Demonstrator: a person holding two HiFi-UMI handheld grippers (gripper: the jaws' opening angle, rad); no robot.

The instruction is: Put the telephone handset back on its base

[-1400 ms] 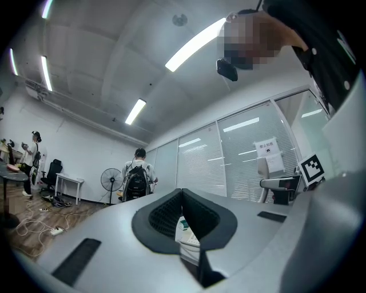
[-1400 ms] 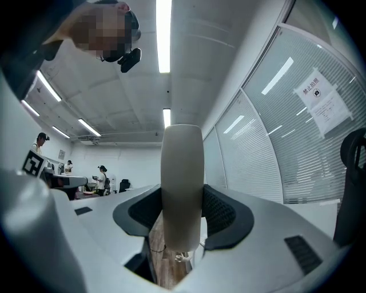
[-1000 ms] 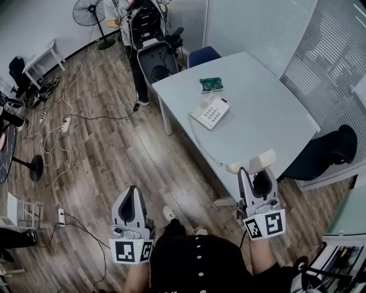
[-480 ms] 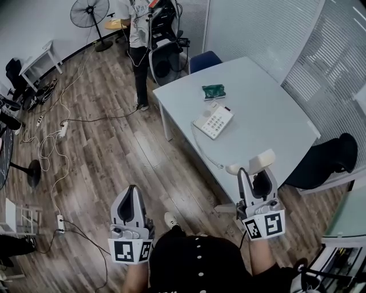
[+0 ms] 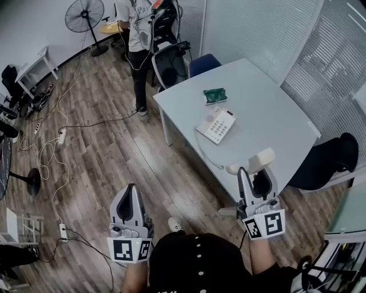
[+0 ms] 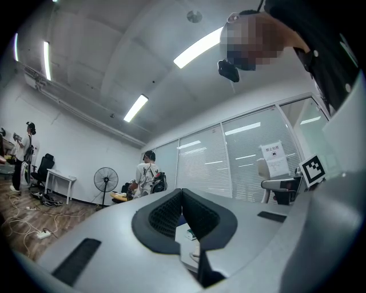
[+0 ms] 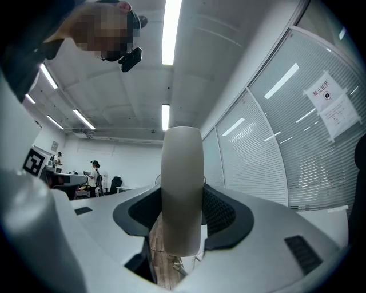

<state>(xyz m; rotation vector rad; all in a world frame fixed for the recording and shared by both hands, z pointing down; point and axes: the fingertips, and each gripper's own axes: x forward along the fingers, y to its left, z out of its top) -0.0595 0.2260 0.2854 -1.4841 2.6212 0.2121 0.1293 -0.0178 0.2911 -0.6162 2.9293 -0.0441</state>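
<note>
In the head view a white telephone base (image 5: 216,126) with a keypad lies on the grey table (image 5: 269,109), well ahead of both grippers. Its cord (image 5: 207,152) trails along the table toward the near edge. The cream handset (image 5: 254,161) sits crosswise at the tip of my right gripper (image 5: 254,171), which is shut on it near the table's front corner. In the right gripper view the handset (image 7: 182,189) stands upright between the pads. My left gripper (image 5: 131,190) hangs over the wooden floor to the left, shut and holding nothing; its pads meet at the tip (image 6: 180,193).
A green object (image 5: 214,95) lies on the table behind the base. A blue chair (image 5: 203,62) and an office chair (image 5: 170,67) stand at the far side, with a person (image 5: 137,34) next to them. A fan (image 5: 83,14) and floor cables (image 5: 60,134) are left; a black chair (image 5: 334,150) right.
The table and the telephone base have slid lower and slightly right in the head view as I come nearer. Both grippers keep their places in the frame, the handset still held.
</note>
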